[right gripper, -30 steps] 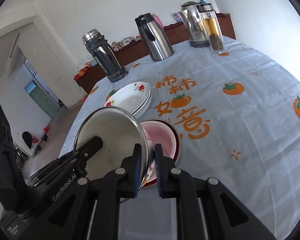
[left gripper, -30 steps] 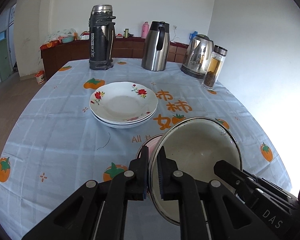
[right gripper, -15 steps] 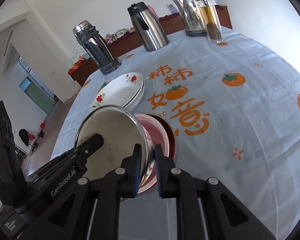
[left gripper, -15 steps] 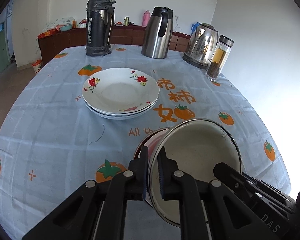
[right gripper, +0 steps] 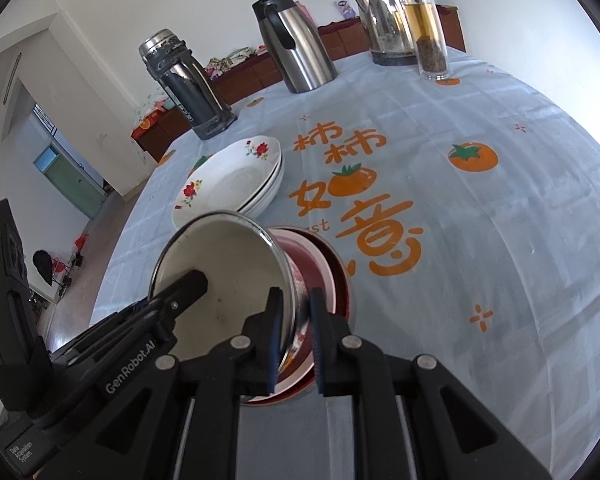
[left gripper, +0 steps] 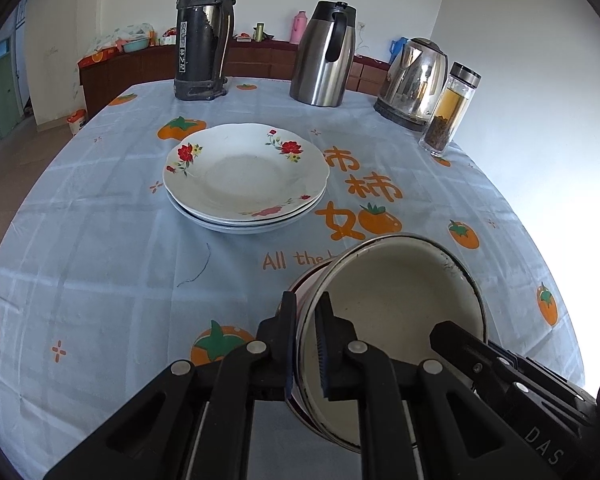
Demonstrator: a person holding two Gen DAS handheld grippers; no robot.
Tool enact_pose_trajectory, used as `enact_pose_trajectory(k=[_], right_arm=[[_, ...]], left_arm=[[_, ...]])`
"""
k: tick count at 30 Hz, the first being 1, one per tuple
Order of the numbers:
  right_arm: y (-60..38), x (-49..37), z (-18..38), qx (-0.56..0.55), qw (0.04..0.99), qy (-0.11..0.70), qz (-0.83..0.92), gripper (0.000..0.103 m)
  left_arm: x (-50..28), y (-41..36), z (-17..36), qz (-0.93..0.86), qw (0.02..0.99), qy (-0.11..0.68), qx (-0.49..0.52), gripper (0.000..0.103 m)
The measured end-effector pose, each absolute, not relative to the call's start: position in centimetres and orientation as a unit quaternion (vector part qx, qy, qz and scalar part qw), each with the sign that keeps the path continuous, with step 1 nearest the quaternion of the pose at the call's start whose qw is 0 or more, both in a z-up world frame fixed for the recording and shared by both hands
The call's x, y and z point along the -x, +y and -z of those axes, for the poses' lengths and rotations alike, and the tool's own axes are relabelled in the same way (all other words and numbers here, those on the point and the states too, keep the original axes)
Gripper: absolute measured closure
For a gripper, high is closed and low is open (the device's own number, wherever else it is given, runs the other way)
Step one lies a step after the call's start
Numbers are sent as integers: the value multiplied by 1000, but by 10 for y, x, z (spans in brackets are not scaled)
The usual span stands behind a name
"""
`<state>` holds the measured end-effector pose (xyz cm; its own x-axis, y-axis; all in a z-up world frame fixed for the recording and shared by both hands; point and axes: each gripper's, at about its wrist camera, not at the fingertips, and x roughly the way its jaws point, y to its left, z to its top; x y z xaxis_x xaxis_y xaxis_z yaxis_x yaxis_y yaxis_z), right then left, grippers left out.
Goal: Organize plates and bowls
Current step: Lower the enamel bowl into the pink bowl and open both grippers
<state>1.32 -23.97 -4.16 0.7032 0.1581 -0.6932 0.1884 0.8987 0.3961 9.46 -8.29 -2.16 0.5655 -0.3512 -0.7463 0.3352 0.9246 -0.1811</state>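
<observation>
Pinching opposite sides of one rim: left gripper [left gripper: 305, 344] clamped on the near-left wall of the enamel bowl [left gripper: 396, 308], right gripper [right gripper: 294, 336] clamped on its right wall, one finger inside and one outside in each case. Held tilted, mouth toward the cameras, directly over the red bowl [right gripper: 332, 276] resting on the bench [left gripper: 100, 240], with the lower edge seemingly already inside it, though contact cannot be told for sure. Probably gripped from two sides to keep the wide, slick metal level and to steer it into a nest. Judged as the lowering step of stacking bowls, not yet seated. Farther out, just beyond the bowls, a stack of flowered plates [left gripper: 246, 172], apart from them and already piled. Along the far edge, well clear: a dark flask [left gripper: 202, 36], a steel carafe [left gripper: 324, 56], an electric kettle [left gripper: 414, 80] and a glass tea bottle [left gripper: 448, 112]. Nothing blocking the descent; only the tilt and the red rim to catch on.
</observation>
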Motion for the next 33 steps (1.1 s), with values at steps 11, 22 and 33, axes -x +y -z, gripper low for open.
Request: enact_pose_trajectory(k=[11,22,33], right_arm=[[-244,-22,35,-227,898,377,2,80],[-254,-25,22,-209,922,326,27,76],[-248,-57,30,-176,933,312,38,76]], left_arm=[[-110,-81,24,200,873,445,31,92],[-110,-87,22,189,882,431,1,64],[-113,-89,21,182,888,423,-11,59]])
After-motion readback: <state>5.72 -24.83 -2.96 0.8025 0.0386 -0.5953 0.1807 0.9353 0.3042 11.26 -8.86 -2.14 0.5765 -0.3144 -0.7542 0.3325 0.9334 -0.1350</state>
